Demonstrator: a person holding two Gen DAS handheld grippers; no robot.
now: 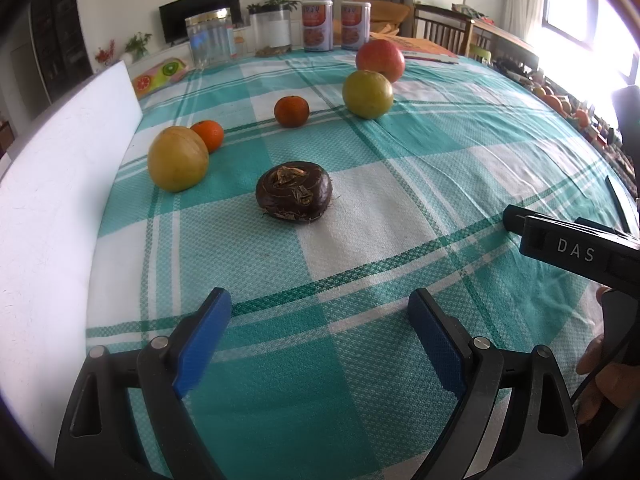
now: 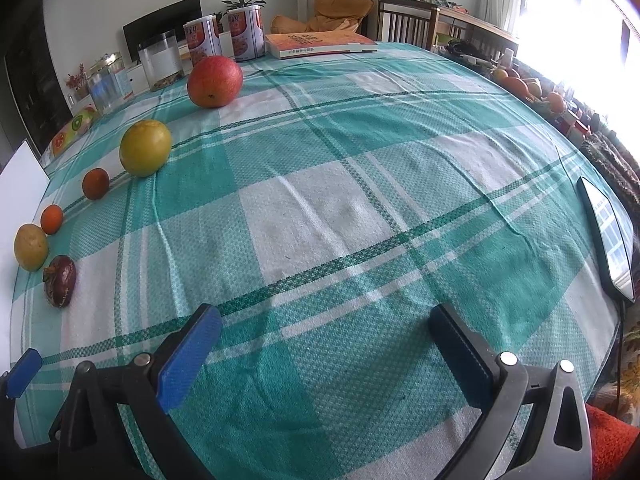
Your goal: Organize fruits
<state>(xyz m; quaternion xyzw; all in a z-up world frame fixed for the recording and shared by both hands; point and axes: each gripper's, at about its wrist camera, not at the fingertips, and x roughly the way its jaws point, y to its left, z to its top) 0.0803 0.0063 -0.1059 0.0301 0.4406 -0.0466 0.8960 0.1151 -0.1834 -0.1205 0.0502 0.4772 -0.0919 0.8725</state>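
Observation:
Several fruits lie on a teal checked tablecloth (image 1: 400,184). In the left wrist view: a dark brown mangosteen (image 1: 294,192) closest, a yellow fruit (image 1: 178,159) with a small orange (image 1: 208,135) behind it, a darker orange (image 1: 291,111), a green-yellow fruit (image 1: 367,94) and a red apple (image 1: 380,60). My left gripper (image 1: 320,312) is open and empty, a short way in front of the mangosteen. My right gripper (image 2: 326,334) is open and empty over bare cloth (image 2: 360,200); the fruits run along its left, mangosteen (image 2: 60,281) to apple (image 2: 215,81).
A white board (image 1: 60,200) stands along the table's left edge. Jars (image 1: 210,38), two cans (image 1: 318,26) and a book (image 2: 320,44) line the far edge. A tablet (image 2: 608,236) lies at the right edge. The right gripper's body (image 1: 576,248) shows at right.

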